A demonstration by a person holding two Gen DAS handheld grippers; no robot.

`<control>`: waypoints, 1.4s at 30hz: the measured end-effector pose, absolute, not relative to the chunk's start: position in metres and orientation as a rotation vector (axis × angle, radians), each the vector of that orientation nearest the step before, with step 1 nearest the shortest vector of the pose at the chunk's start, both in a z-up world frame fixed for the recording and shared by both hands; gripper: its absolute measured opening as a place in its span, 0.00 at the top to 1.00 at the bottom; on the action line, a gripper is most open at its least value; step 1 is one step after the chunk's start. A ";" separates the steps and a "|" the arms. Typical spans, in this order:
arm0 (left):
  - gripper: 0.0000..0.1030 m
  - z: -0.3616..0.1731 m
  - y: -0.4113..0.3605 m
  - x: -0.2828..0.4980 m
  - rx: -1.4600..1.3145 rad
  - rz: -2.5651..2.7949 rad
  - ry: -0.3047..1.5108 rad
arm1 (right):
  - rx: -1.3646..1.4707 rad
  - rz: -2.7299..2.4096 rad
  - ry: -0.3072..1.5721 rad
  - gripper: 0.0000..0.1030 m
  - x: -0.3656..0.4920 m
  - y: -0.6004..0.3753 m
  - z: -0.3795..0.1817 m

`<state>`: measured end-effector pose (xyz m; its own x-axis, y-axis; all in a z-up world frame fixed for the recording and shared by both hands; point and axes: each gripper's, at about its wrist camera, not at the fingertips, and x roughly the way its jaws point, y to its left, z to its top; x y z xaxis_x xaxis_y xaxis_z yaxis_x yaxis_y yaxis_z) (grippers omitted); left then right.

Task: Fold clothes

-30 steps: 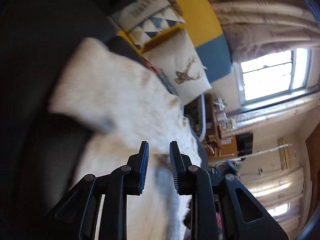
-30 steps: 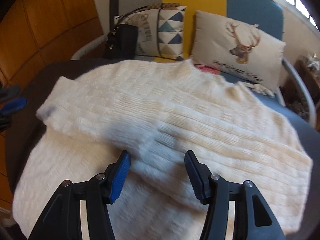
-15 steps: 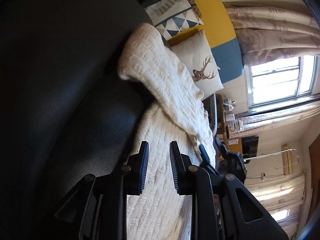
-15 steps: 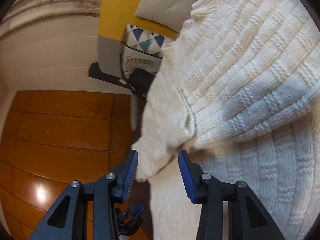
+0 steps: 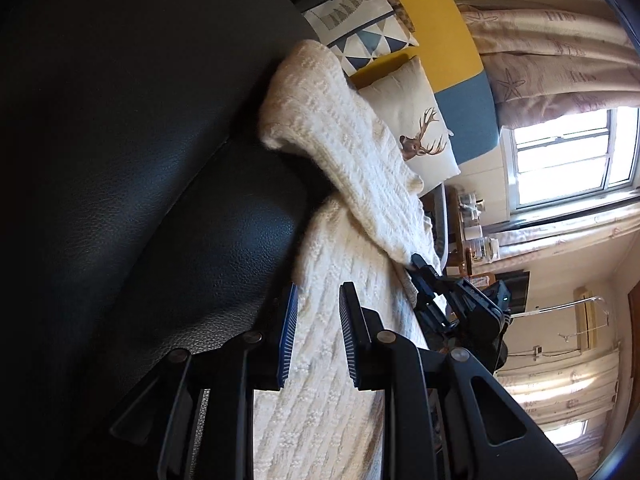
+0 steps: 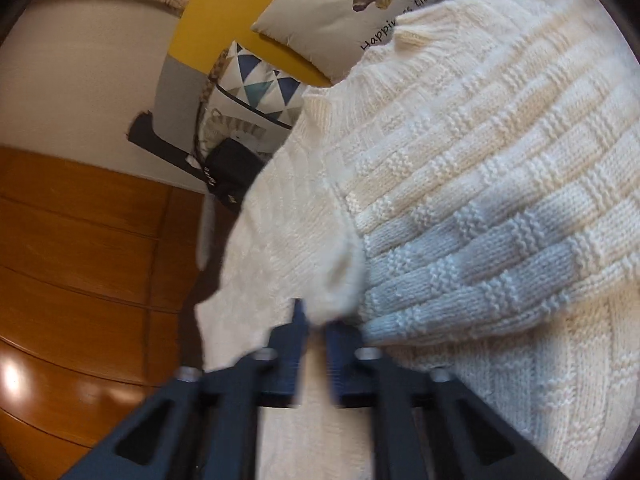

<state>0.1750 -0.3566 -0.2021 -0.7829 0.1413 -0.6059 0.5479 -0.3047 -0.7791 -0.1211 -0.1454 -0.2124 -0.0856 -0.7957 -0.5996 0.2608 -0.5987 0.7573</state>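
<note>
Closing right now on the cuff of the sweater's sleeve, the right gripper jaws, pinching fuzzy knit between the 2 pads, though blurred enough that how much cloth sits inside cannot be told. Standing partly open, the left gripper jaws, straddling the near edge of the cream sweater with knit lying between them and no pad visibly pressing on it. Lying spread across a dark padded seat, the sweater, with 1 sleeve already folded over the body and the right gripper showing at its far end in the left view. Resting behind it, a deer cushion, a triangle-patterned cushion and a black bag. Judging the risks: pinching only loose fluff at the cuff and slipping off once pulled; catching the body layer underneath together with the sleeve and dragging the whole garment askew; pulling with the left side not yet clamped, sliding the sweater over the smooth seat and undoing the fold; stretching the loose knit by tugging hard on a small bite.
</note>
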 end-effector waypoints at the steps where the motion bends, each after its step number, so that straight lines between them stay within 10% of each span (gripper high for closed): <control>1: 0.77 -0.202 -0.358 0.175 0.867 -2.169 1.663 | 1.406 -1.811 -0.541 0.95 -0.118 -0.151 -0.206; 7: 0.77 -0.203 -0.374 0.174 0.818 -2.150 1.731 | 1.271 -1.903 -0.303 0.95 -0.105 -0.167 -0.170; 27: 0.64 -0.230 -0.400 0.152 0.369 -1.822 2.277 | 0.993 -1.743 -0.357 0.95 -0.100 -0.232 -0.026; 42: 0.64 -0.245 -0.406 0.121 0.070 -1.562 2.357 | 0.871 -1.730 -0.299 0.95 -0.089 -0.248 0.043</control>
